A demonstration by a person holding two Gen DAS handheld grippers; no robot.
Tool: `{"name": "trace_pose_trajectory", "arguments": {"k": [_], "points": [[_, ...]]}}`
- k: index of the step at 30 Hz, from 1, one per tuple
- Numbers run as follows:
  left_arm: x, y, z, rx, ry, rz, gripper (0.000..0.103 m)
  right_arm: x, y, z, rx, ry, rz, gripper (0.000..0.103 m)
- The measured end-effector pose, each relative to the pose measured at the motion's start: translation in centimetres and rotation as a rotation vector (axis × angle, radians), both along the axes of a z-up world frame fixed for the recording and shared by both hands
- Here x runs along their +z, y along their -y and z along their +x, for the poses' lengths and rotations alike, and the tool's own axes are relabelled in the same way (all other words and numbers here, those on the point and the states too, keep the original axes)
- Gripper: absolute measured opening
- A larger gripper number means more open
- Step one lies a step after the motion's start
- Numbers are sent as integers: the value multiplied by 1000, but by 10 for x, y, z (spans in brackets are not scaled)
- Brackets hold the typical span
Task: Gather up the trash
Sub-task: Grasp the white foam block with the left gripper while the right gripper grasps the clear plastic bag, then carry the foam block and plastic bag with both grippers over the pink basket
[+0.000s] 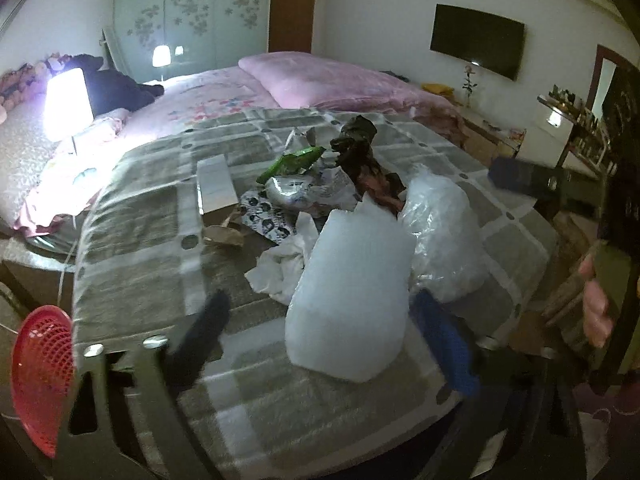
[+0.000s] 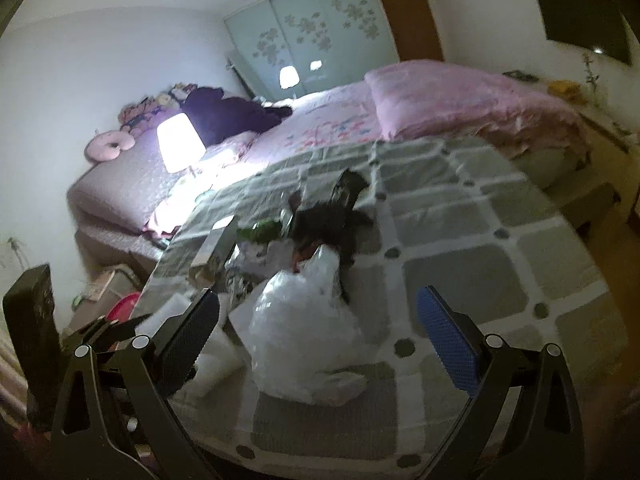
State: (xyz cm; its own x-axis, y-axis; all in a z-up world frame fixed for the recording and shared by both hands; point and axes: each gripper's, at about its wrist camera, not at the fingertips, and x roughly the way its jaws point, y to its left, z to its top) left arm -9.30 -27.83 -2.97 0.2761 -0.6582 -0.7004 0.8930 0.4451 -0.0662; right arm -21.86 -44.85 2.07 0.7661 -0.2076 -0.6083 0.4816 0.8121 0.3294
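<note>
A heap of trash lies on the checked grey tablecloth point(image 1: 132, 280). In it are a tall white foam piece point(image 1: 352, 292), a crumpled clear plastic bag point(image 1: 440, 240), white tissue point(image 1: 280, 268), a green wrapper point(image 1: 292, 160), a dark crumpled wrapper point(image 1: 360, 152) and a long white box point(image 1: 216, 188). My left gripper point(image 1: 328, 336) stands open around the foam piece; its left finger point(image 1: 212, 328) is clear of the foam. My right gripper point(image 2: 320, 340) is open with the clear plastic bag point(image 2: 304, 340) between its fingers, untouched.
A red mesh basket point(image 1: 40, 380) sits low at the table's left edge. Behind the table stand a bed with pink bedding point(image 1: 320, 80) and a lit lamp point(image 1: 66, 104). A cluttered shelf point(image 1: 580, 120) is on the right.
</note>
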Motion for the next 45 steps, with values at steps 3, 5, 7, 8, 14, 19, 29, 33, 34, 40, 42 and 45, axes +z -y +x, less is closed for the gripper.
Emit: {"name": "trace_pose_trajectory", "arguments": {"k": [3,5,7,8,14,19,29,33,34,40,42,45], "points": [[-5,2,6,3,-42,9,42,-10,-7,10,42,-27,1,96],[-6,-2,13,6,-61,-1,42,-15,-14,16,58,-47,-9,96],[-4,-6,13,11,-49,-4,41,-20,-18,21,70,-63,-18,96],[-2,-8,12,11,-39,-6,41,-22,-21,23,73,-73,-29,95],[15,-28,10,33,18,-25,41,-36,-25,32,94,-147,-70,62],[31,-47,18,93,56,-37,41,-27,-20,26,84,-124,-70,47],[52,-97,50,279,146,-24,41,11,-23,28,72,-18,-83,46],[56,-126,74,396,142,-19,41,23,-38,49,127,-3,-105,46],[56,-132,78,417,143,-17,41,26,-43,56,148,0,-111,46],[53,-177,111,589,161,9,42,35,-83,106,285,8,-146,46],[51,-190,118,633,156,10,42,34,-97,125,334,6,-146,46],[45,-206,132,707,148,19,42,29,-120,151,400,-5,-126,46]]}}
